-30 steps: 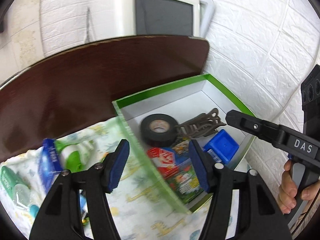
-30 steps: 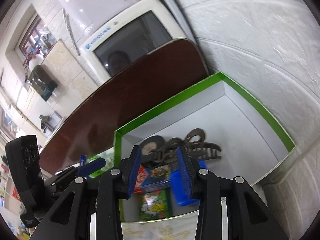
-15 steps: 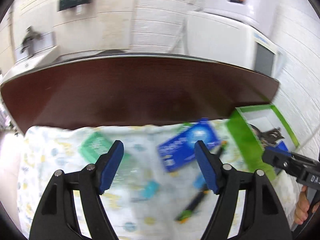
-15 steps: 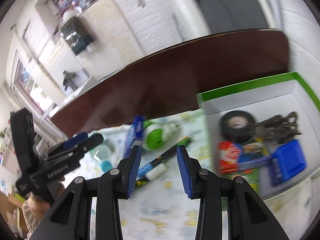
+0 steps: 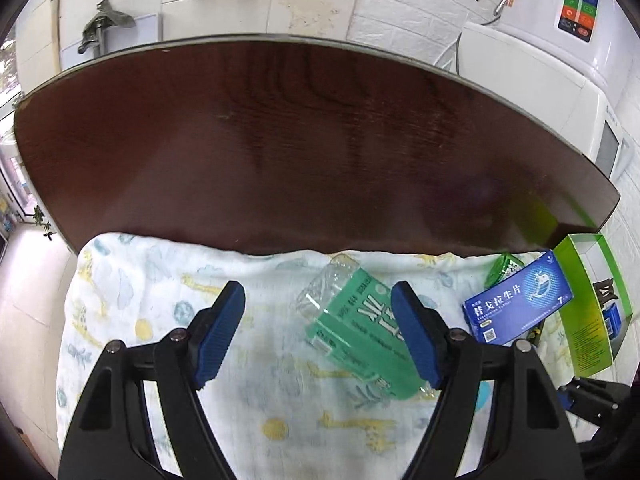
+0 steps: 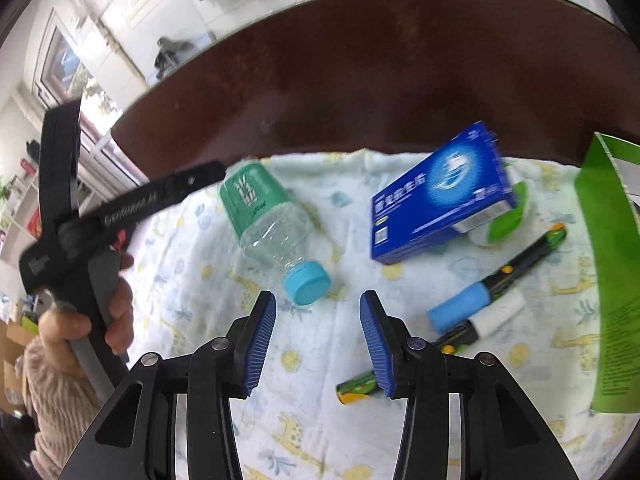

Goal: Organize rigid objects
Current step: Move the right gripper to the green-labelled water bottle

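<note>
A clear plastic bottle [image 5: 356, 328] with a green label and a blue cap [image 6: 307, 282] lies on the patterned cloth [image 5: 160, 280]. My left gripper [image 5: 320, 336] is open over its base end, empty. A blue medicine box [image 5: 518, 306], also seen in the right wrist view [image 6: 440, 196], leans on a green-and-white container [image 6: 504, 220]. Markers [image 6: 500, 284] lie right of it. My right gripper [image 6: 318, 344] is open and empty, just in front of the cap. The green-edged box [image 5: 592, 312] stands at the right.
The cloth covers the near part of a dark brown table [image 5: 320, 140]. A white appliance [image 5: 560, 80] stands by the wall at the back right. The left gripper's body [image 6: 120, 212] and the hand holding it show at the left of the right wrist view.
Both grippers have swung left, away from the green-edged box, to above the cloth. The bottle, blue box and markers have come into view. Both stay open.
</note>
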A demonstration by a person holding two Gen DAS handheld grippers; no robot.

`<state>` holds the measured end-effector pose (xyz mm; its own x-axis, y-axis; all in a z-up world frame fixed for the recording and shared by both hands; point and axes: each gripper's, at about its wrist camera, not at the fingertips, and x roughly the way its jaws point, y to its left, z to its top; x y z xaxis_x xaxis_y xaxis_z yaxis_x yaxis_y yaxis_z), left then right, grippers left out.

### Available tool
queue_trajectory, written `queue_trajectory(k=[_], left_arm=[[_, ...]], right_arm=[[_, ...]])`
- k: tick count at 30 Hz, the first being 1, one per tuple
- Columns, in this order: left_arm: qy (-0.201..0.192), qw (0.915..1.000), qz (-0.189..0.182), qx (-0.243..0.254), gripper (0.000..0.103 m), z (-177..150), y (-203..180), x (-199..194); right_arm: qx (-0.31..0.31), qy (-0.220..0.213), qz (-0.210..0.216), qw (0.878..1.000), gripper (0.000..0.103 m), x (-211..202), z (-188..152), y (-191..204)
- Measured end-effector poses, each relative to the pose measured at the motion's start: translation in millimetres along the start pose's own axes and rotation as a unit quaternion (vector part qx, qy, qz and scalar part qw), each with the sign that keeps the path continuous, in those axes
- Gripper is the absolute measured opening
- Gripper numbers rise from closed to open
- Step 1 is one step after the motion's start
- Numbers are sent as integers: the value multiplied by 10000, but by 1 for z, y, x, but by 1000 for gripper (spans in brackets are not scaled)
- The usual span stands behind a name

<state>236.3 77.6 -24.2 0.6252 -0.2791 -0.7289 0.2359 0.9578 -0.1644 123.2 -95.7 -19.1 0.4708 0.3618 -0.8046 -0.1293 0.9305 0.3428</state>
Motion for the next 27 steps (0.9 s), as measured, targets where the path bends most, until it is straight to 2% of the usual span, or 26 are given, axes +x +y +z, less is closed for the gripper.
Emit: queue_trajectory(k=[6,12,15,19,21,27], left_arm=[[209,9989,-318,282,75,4,-5,15],[294,9974,-542,376,75,-12,-11,10],[340,9973,-591,285,75,-18,-10,2],[221,9989,-377,175,75,-25,-9,-8],[209,9987,-459,84,75,-27,-7,-10],[332,9980,-540,-9,74,-27,-10,-2]], right_arm=[[84,59,-218,9997,46,22,1,2],[585,-196,-425,9972,46,19,7,-25],[658,-194,-280,9973,46,16,8,-35],[503,-343,-61,9981,46,8,12,-37],[502,-410,-48,9979,46,4,16,-38],[739,-200,44,9971,46,19,23,-44]])
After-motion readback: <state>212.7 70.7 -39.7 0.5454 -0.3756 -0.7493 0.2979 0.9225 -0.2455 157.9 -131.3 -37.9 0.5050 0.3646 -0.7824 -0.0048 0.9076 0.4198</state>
